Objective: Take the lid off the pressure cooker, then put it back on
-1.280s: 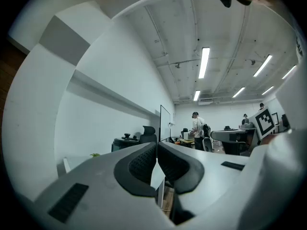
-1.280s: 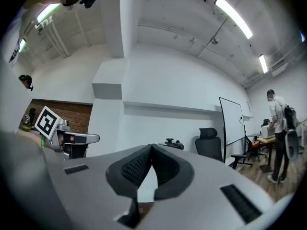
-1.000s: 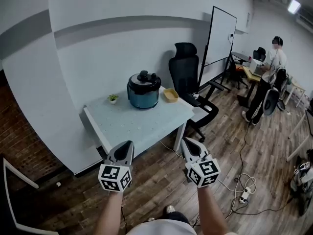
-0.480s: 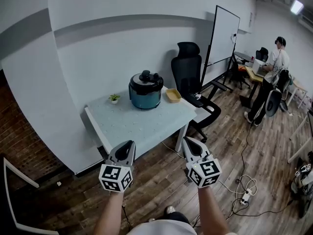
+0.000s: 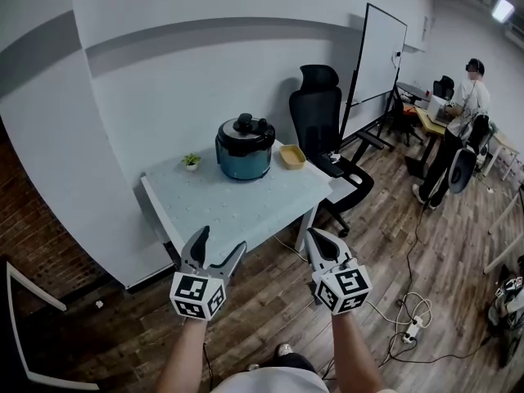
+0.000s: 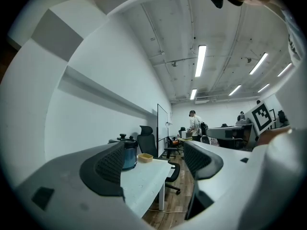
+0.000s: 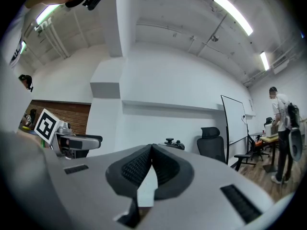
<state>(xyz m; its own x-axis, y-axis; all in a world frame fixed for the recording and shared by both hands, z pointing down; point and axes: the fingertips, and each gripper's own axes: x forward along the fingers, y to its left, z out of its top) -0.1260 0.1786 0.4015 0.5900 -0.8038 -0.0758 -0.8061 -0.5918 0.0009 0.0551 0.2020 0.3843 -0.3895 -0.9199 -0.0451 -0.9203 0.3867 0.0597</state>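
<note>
A blue pressure cooker with its black lid on stands at the back of a white table, well ahead of both grippers. My left gripper hovers off the table's front edge. Its jaws have just been opening and now stand wide apart with nothing between them. The left gripper view looks between the pads at the cooker far off. My right gripper hovers beside it, shut and empty. In the right gripper view only the lid's knob shows above the closed pads.
A small potted plant and a yellow dish flank the cooker. A black office chair and a whiteboard stand to the table's right. A person is at desks far right. Cables and a power strip lie on the wooden floor.
The left gripper's jaws went from shut to wide open. Both grippers edged slightly toward the table. The right gripper stayed shut.
</note>
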